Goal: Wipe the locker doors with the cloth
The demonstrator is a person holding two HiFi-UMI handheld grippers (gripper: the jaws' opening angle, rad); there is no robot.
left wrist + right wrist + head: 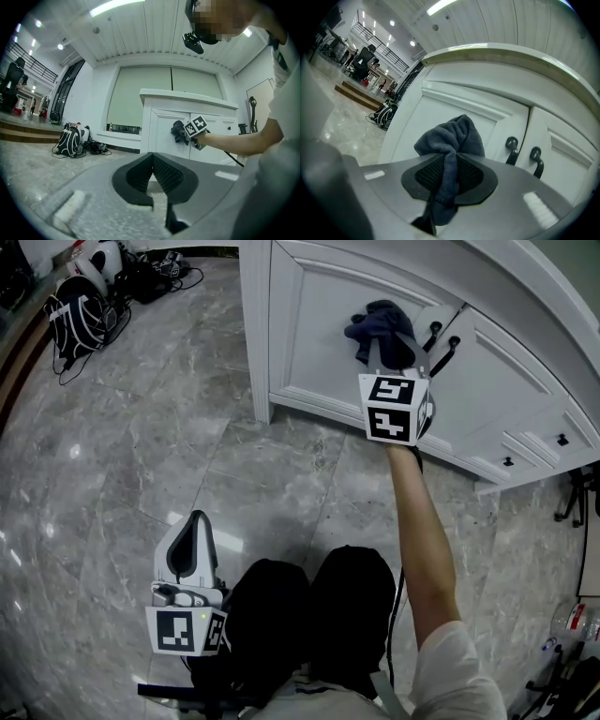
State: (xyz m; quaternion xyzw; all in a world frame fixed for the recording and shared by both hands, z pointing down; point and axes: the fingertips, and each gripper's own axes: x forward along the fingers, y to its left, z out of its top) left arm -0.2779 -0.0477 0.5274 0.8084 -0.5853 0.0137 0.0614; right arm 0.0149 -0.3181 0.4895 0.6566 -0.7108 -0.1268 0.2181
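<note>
A dark blue-grey cloth is pinched between the pads of my right gripper, which is shut on it. The bunched cloth rests against the left white locker door, just left of the two black door handles. In the left gripper view the same cloth shows against the door, far ahead. My left gripper hangs low near the person's legs, away from the locker. Its jaws are shut with nothing between them.
The white locker runs along the upper right, with small drawer knobs further right. Backpacks and cables lie on the marble floor at the upper left. A plastic bottle and a stand sit at the right edge.
</note>
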